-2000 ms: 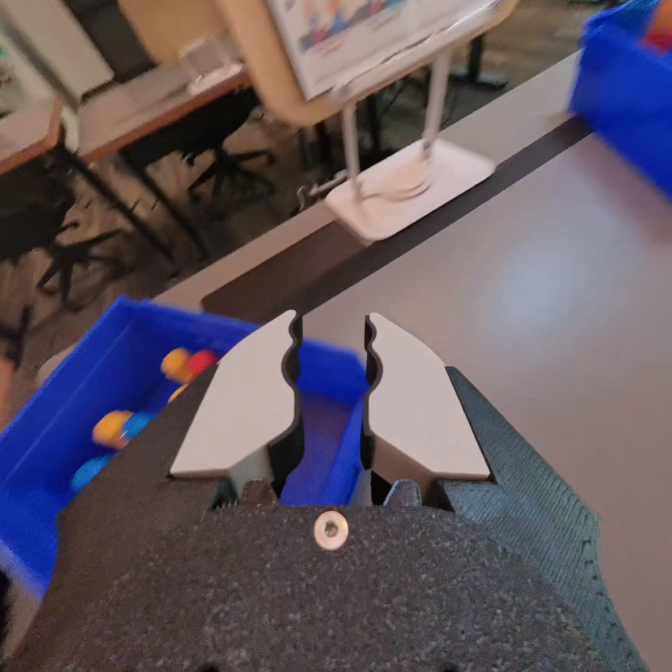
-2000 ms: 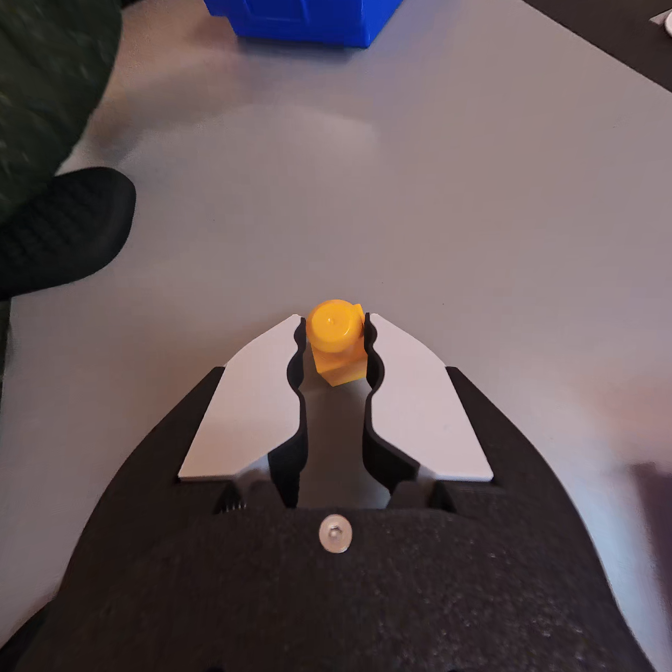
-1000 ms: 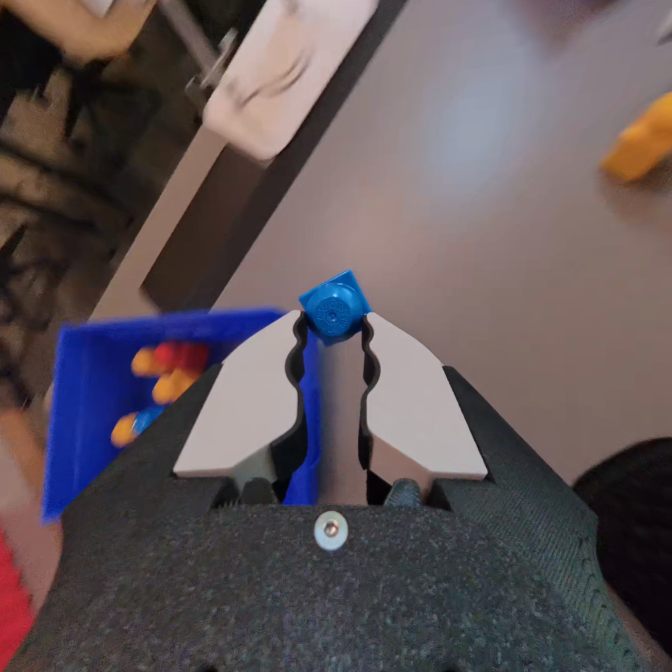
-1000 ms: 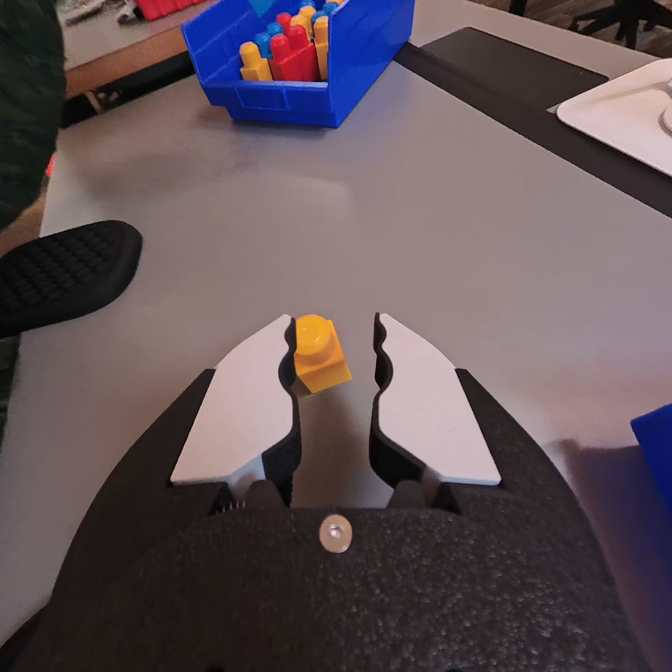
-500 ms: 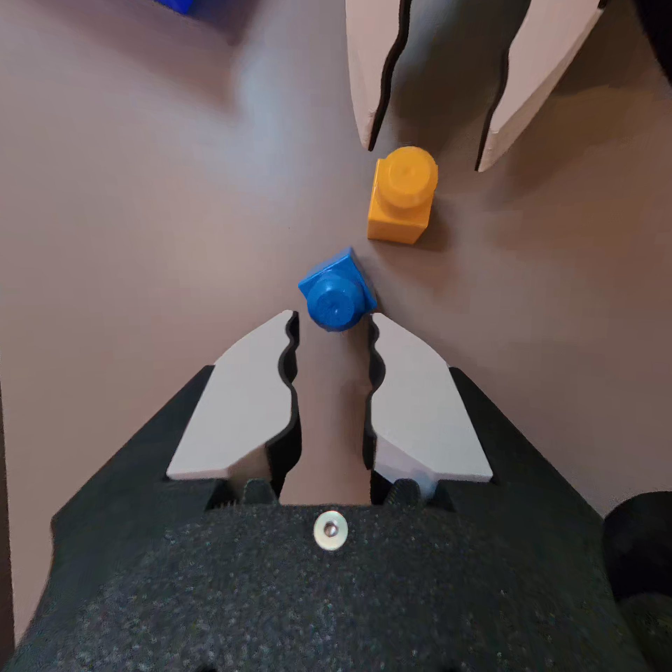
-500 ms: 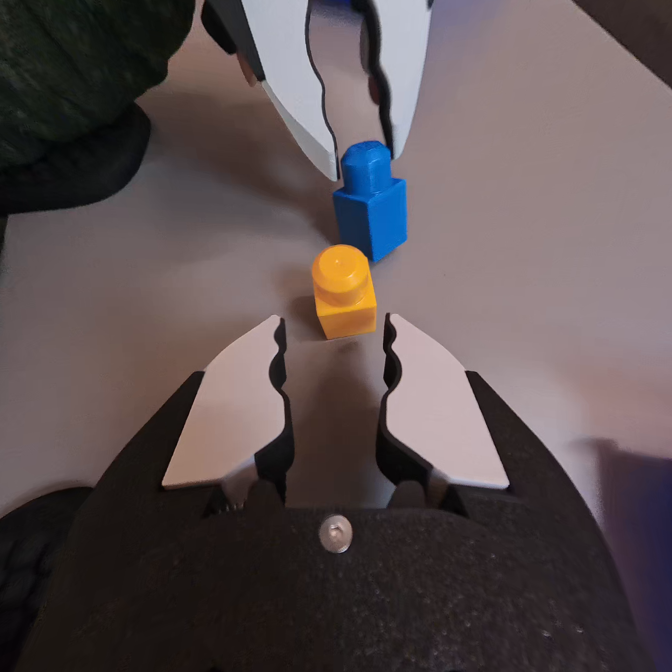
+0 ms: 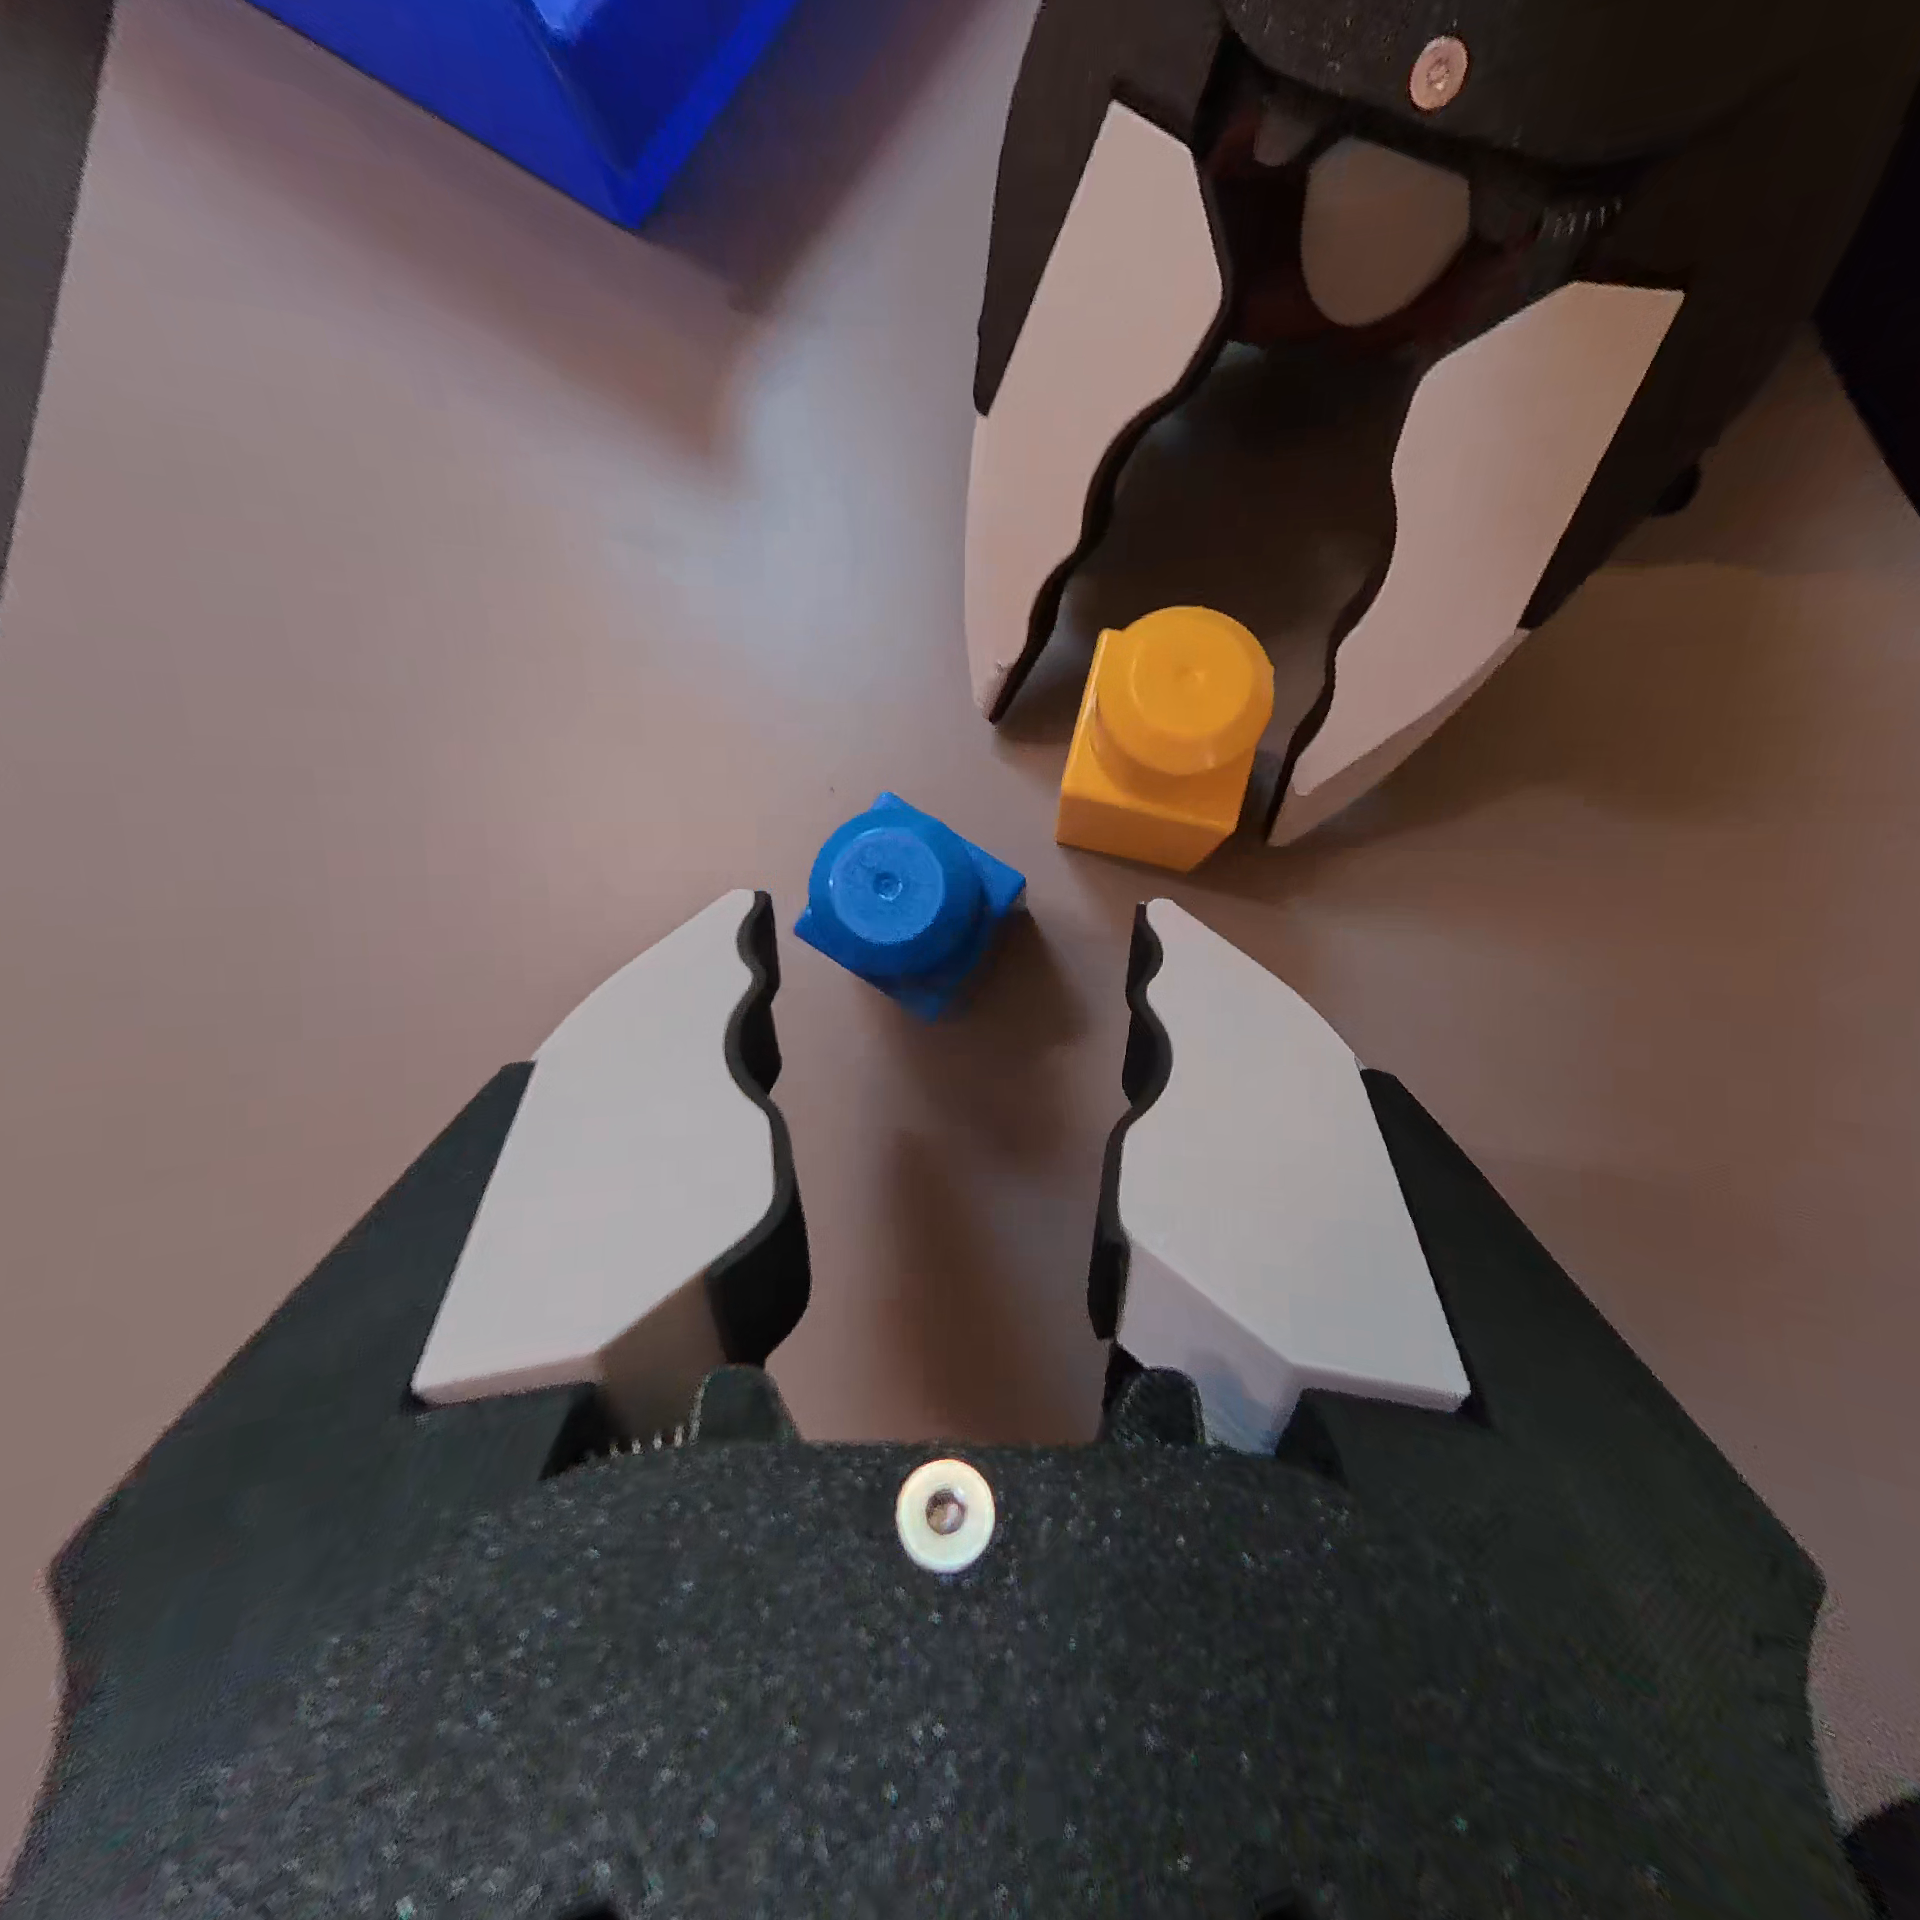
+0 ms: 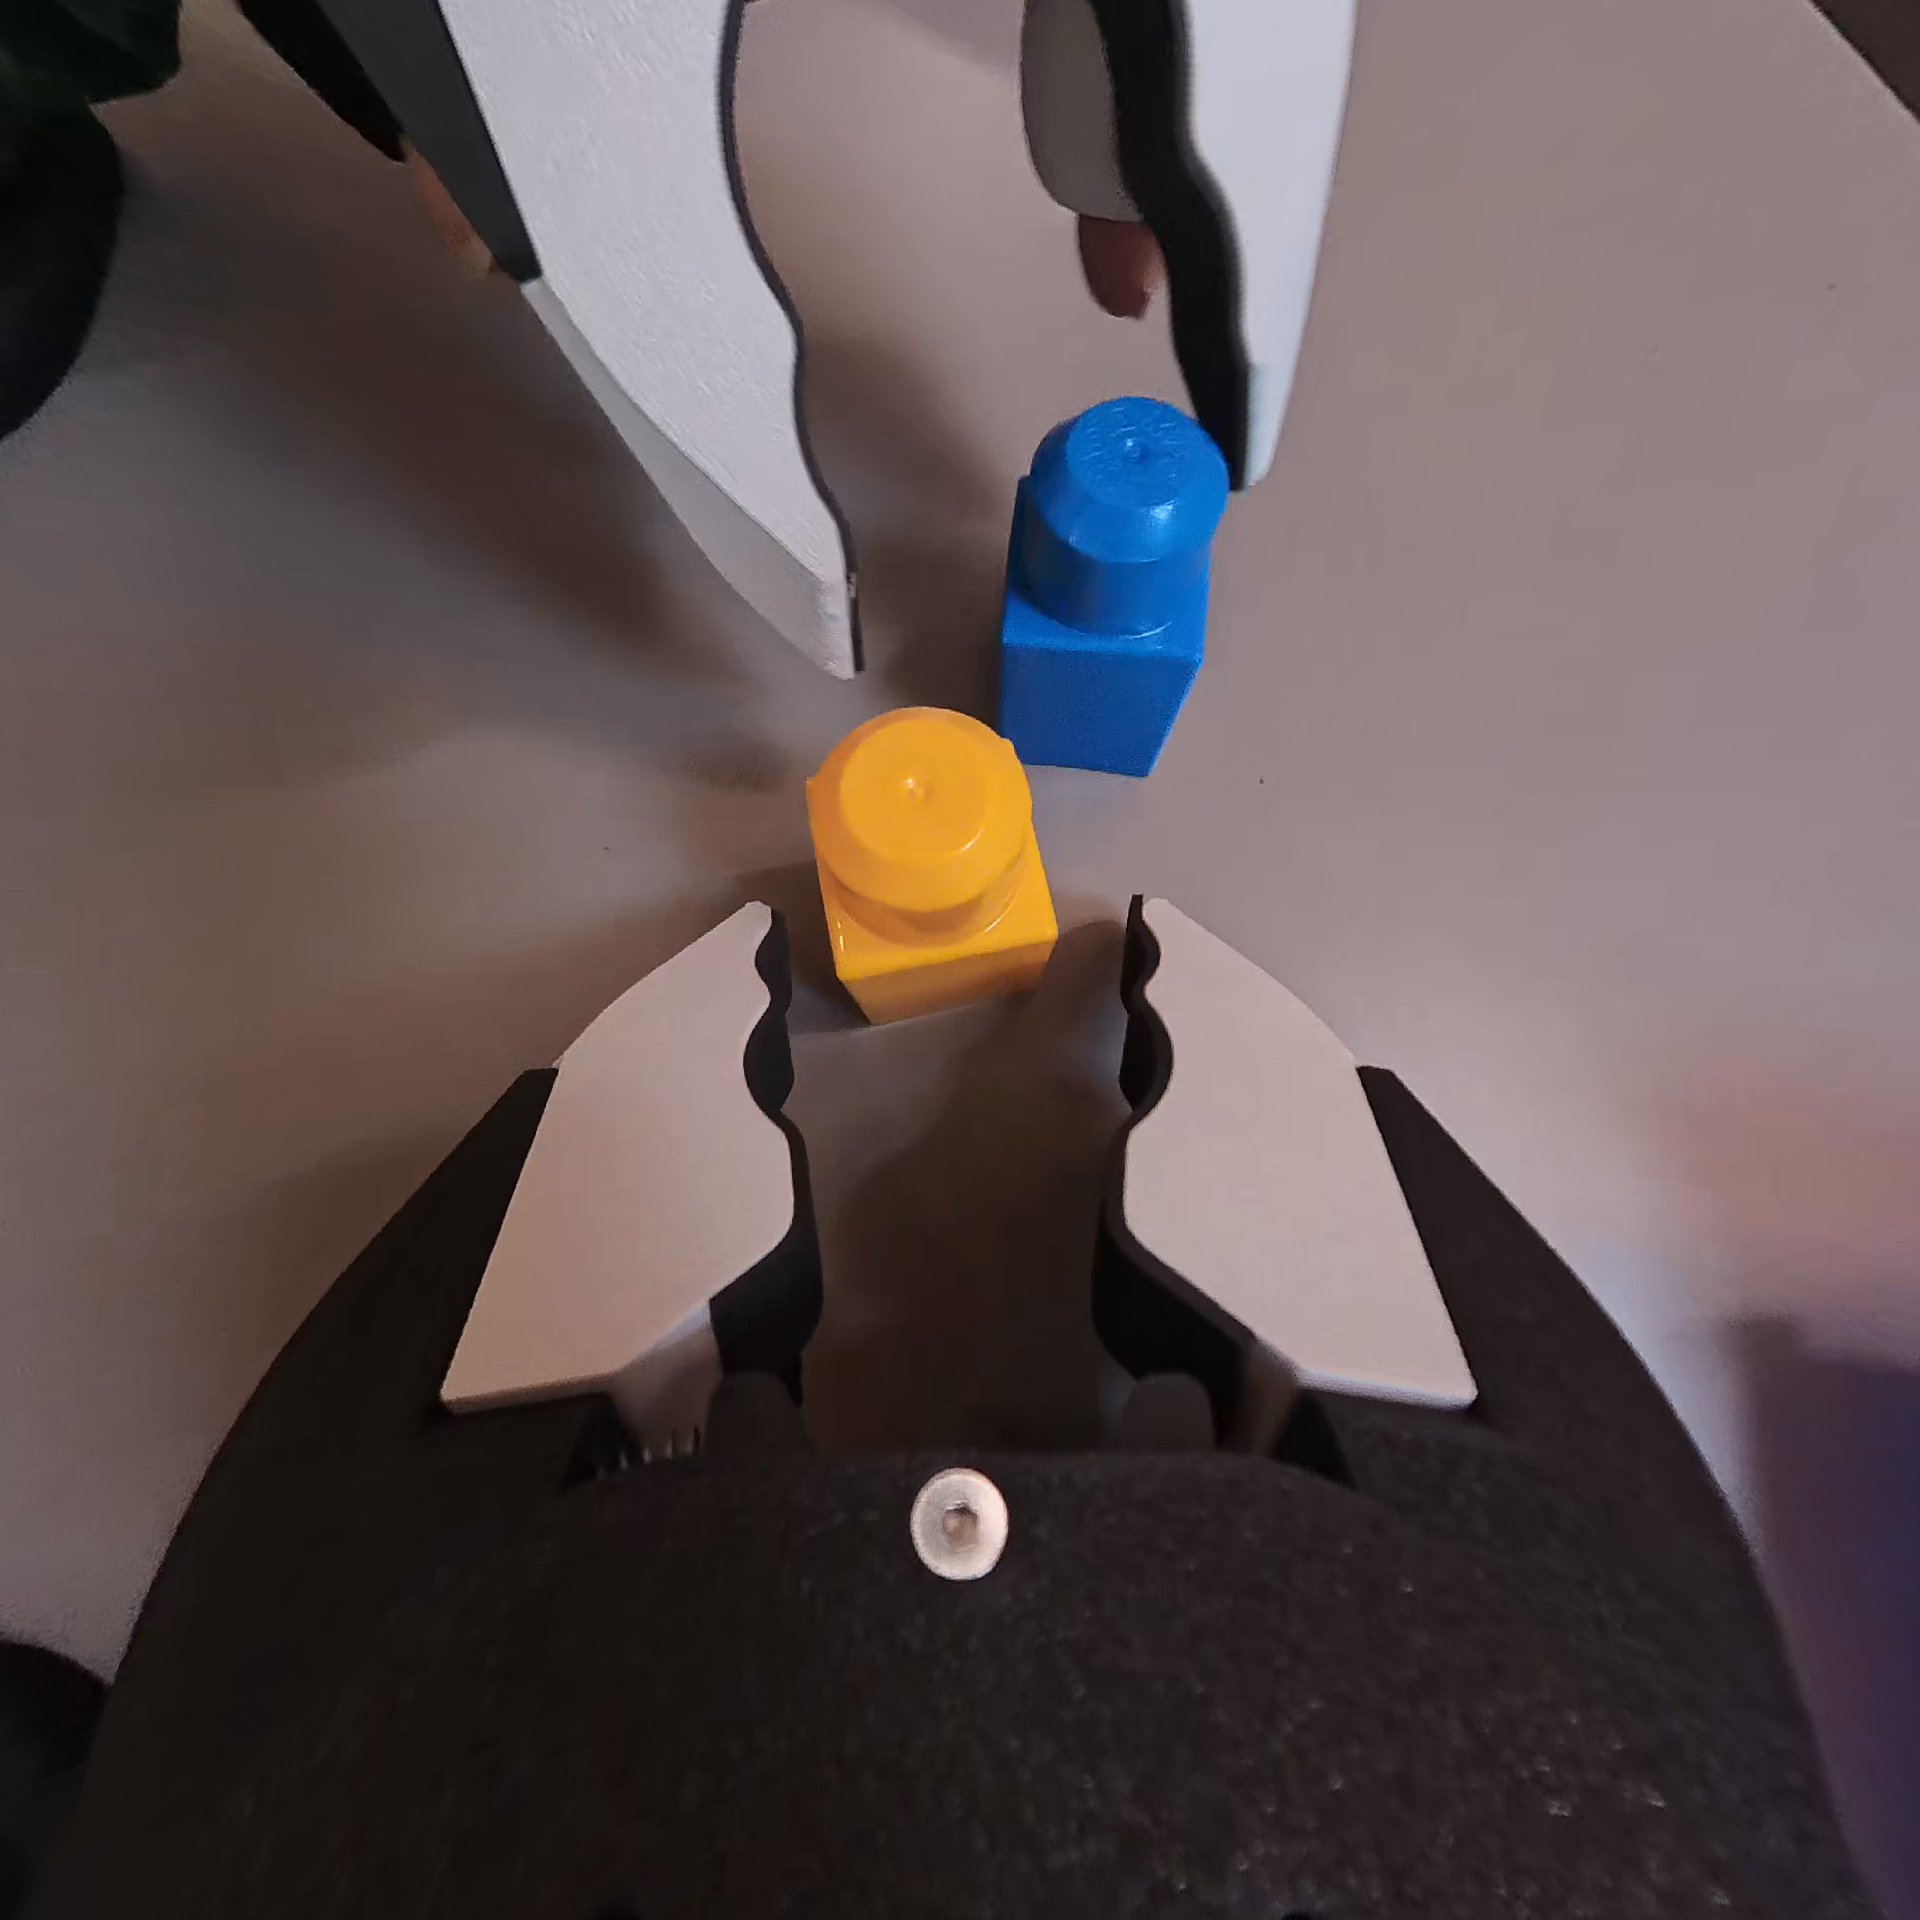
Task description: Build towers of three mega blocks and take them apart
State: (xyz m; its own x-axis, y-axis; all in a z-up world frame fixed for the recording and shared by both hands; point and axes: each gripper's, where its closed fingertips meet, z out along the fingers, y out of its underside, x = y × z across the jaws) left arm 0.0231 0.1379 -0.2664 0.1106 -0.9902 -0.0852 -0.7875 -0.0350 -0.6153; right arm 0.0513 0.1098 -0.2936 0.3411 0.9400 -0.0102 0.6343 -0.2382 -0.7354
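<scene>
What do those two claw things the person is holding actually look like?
Both match: the left tool and right tool each have a grainy black plastic body with one silver screw, and two pale grey pointed fingers lined with wavy black pads.

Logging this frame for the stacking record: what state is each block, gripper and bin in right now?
blue block: upright on the table, stud up, loose, unstacked.
yellow block: upright, stud up, loose, unstacked, beside the blue one.
left gripper: open, straddling the blue block.
right gripper: open, the yellow block at its tips.
blue bin: on the table; contents hidden.
</scene>
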